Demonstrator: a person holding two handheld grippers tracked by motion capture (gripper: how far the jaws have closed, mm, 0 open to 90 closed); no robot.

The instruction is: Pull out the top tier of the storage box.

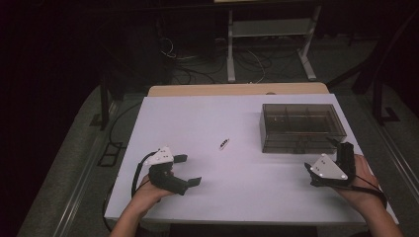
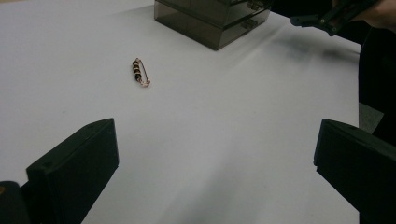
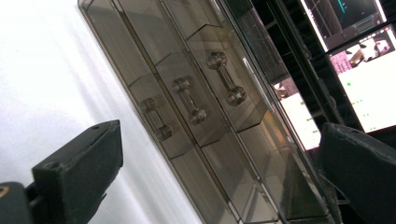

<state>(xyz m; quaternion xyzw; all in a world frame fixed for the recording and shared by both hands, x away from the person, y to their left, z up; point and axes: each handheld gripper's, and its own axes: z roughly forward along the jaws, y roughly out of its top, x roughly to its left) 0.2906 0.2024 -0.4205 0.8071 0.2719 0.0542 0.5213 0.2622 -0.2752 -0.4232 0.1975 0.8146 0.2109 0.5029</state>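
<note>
Beaded pin (image 1: 224,144) flat on table (image 1: 207,123), long axis diagonal, near-left to far-right.

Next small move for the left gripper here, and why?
Probably ease the left gripper forward toward the beaded pin. Its jaws stand wide open and empty, and the pin lies loose on the white table ahead of them, apart from the smoky drawer box that the right gripper faces.

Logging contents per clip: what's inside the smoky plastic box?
Through the tinted walls of the box, inner dividers and three drawers with clear handles show. No item is visible inside, but the dark plastic and glare hide the drawer floors. The pin lies outside on the table.
</note>
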